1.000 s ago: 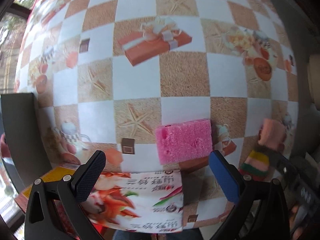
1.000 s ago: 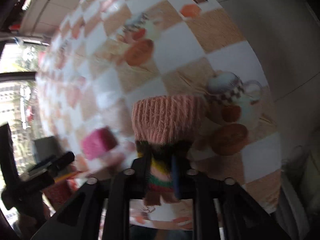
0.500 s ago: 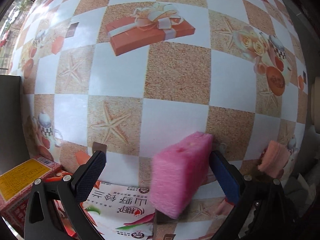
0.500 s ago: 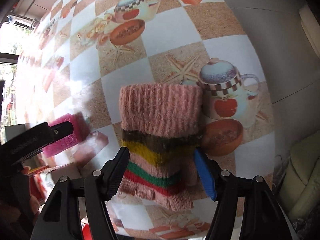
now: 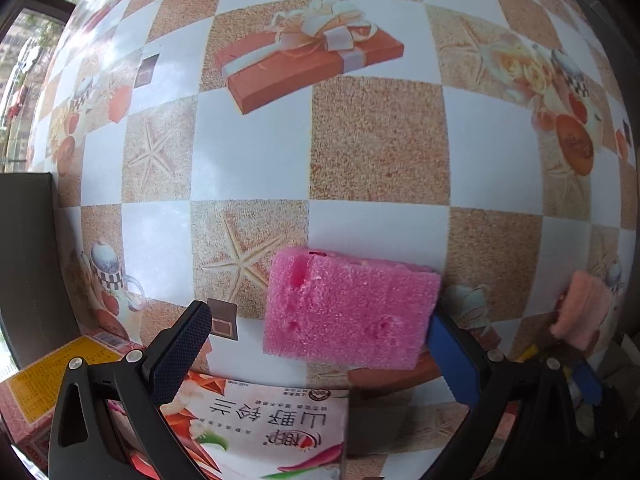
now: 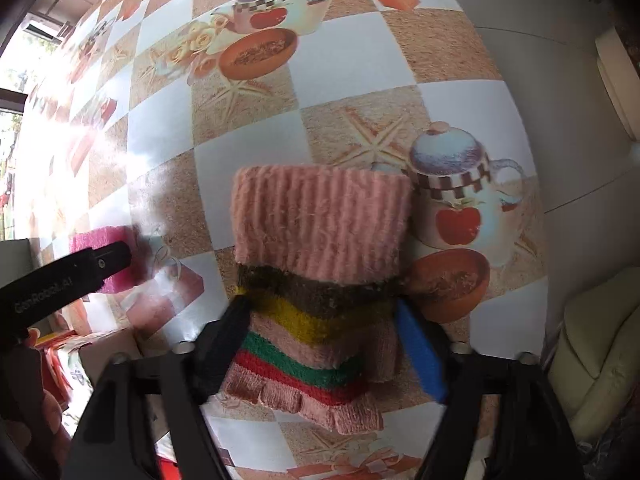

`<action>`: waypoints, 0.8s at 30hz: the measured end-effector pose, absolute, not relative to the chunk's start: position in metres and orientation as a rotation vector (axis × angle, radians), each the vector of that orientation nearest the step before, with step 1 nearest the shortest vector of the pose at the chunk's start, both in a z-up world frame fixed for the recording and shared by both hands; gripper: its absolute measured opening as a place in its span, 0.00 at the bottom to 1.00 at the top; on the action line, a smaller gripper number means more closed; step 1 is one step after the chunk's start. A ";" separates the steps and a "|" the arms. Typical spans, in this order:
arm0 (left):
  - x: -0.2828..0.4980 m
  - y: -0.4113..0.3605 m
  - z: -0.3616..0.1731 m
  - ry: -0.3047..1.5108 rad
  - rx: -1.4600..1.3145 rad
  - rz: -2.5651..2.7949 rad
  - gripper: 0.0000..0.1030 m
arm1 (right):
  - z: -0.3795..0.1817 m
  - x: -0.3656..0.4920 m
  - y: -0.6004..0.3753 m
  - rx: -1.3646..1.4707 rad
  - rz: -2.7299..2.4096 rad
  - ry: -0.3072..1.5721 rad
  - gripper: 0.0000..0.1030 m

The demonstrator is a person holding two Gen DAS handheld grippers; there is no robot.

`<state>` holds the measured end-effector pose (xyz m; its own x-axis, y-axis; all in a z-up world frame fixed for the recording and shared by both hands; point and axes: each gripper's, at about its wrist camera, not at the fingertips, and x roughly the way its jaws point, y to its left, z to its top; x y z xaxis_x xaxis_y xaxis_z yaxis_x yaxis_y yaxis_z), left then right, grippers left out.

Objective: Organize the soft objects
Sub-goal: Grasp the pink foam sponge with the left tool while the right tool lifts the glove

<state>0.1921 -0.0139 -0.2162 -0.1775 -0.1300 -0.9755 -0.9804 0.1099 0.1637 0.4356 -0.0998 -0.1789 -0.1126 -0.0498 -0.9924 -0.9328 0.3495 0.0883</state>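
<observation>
A pink sponge (image 5: pixel 352 312) lies flat on the checked tablecloth (image 5: pixel 380 140), between the fingers of my left gripper (image 5: pixel 320 352). That gripper is open wide, and the sponge's right end sits against the blue pad (image 5: pixel 452 360). A striped knit glove (image 6: pixel 320 240) with a pink cuff rests on the cloth between the fingers of my right gripper (image 6: pixel 324 344), whose jaws are opening. The black finger (image 6: pixel 228 336) brushes the glove's edge; the blue one stands just off it. In the left wrist view the glove (image 5: pixel 584 312) shows at the far right. In the right wrist view the sponge (image 6: pixel 100 240) sits at the left.
A printed snack packet (image 5: pixel 260 432) and a red and yellow box (image 5: pixel 48 384) lie at the table's near edge. A dark grey panel (image 5: pixel 28 264) stands at the left. A cream cushioned seat (image 6: pixel 592 344) is beyond the table's right edge.
The right gripper's jaws have spread off the glove, which now lies on the cloth. The sponge tipped over and settled flat between the left fingers as that gripper came lower.
</observation>
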 end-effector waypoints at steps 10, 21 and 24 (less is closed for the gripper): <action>0.216 0.009 -0.218 1.546 -1.061 1.086 0.99 | -0.182 0.407 -0.096 -1.021 1.005 1.394 0.72; 0.249 -0.011 -0.168 1.465 -0.961 0.999 0.70 | -0.163 0.382 -0.096 -0.955 1.124 1.428 0.17; 0.255 -0.015 -0.148 1.438 -0.936 0.992 0.70 | -0.150 0.383 -0.096 -0.913 1.135 1.438 0.17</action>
<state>0.2548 -0.0151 -0.1475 -0.0874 -0.0208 -0.9960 -0.9386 0.3368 0.0753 0.3826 -0.0961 -0.1504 -0.1684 0.0362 -0.9851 -0.9498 0.2613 0.1720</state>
